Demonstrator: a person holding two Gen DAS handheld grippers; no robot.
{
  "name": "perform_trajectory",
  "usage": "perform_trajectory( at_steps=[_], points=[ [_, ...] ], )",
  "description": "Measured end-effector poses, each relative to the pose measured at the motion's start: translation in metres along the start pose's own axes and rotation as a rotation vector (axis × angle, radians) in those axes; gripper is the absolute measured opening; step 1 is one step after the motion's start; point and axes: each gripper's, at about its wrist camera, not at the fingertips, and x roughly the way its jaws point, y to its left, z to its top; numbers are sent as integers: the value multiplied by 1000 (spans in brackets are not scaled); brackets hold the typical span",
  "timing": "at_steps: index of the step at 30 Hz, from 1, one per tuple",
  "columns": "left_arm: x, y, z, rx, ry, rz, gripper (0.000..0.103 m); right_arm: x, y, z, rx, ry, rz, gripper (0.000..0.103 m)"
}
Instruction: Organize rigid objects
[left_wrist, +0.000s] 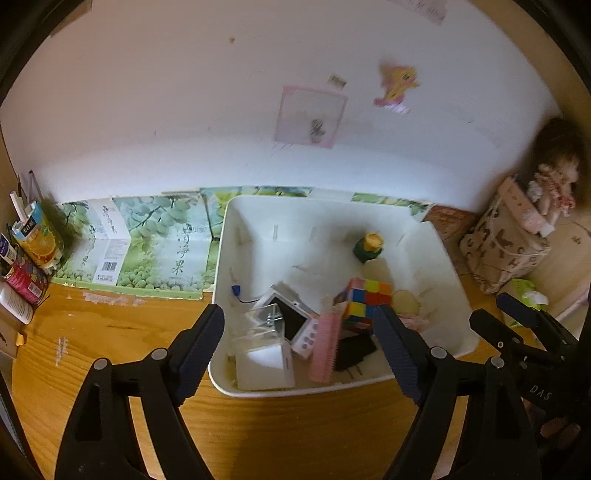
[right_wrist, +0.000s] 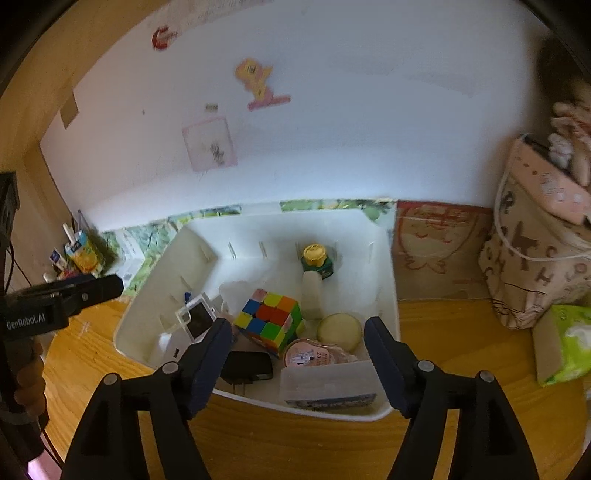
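A white bin (left_wrist: 295, 229) (right_wrist: 280, 229) stands on the wooden desk, against the wall. Inside lie a Rubik's cube (left_wrist: 365, 299) (right_wrist: 271, 319), a pink brush (left_wrist: 325, 347), a black charger (left_wrist: 354, 352) (right_wrist: 247, 365), a white box (left_wrist: 264, 365), a small green bottle with a yellow cap (left_wrist: 369, 245) (right_wrist: 316, 260), a round cream tin (right_wrist: 340, 332) and a clear case (right_wrist: 325, 384). My left gripper (left_wrist: 299, 321) hovers open over the bin's near left part. My right gripper (right_wrist: 297, 332) hovers open over its near right part. Neither holds anything.
Printed green cardboard (left_wrist: 155, 243) leans on the wall left of the bin. A juice carton (left_wrist: 38, 236) and tubes crowd the far left. A patterned bag (right_wrist: 535, 266) with a doll and a green tissue pack (right_wrist: 569, 343) sit at the right.
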Motion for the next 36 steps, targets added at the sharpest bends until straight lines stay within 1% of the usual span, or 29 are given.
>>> perform_trajectory(
  at_steps=[3,7,10,12,17,20,22,26,27,29,31,32,34,36],
  points=[
    [-22,-3,-5,7,-36,-27,87,-19,2,0,27,-27,-9,81],
    [-56,-1,-18,-17,-82,-74,98,-40,11,-2,36,-30,-16,82],
    [-77,2,-29,-25,-104,-106,100,-56,24,-8,14,-32,-32,83],
    [-88,3,-34,-23,-106,-97,101,-67,32,-14,10,-25,-39,83],
    [-118,4,-50,-23,-113,-67,101,-92,51,-23,-4,-3,-12,83],
    [-128,7,-61,-51,-108,-36,101,-105,62,-30,-5,21,-5,83],
    [-131,8,-69,-64,-97,-42,101,-112,66,-38,2,51,8,83],
    [-134,7,-85,-62,-62,-57,101,-123,76,-66,61,134,46,83],
    [-135,7,-91,-71,-44,-67,101,-124,78,-72,72,155,55,83],
    [-132,7,-96,-72,-4,-65,101,-125,84,-83,74,183,62,83],
    [-129,4,-101,-56,40,-52,101,-126,86,-89,83,197,58,83],
    [-130,3,-103,-52,46,-53,101,-127,87,-92,89,201,52,83],
    [-132,2,-104,-48,45,-53,101,-129,89,-94,87,205,31,83],
    [-134,1,-104,-43,38,-36,101,-132,89,-95,91,203,30,83]
  ],
)
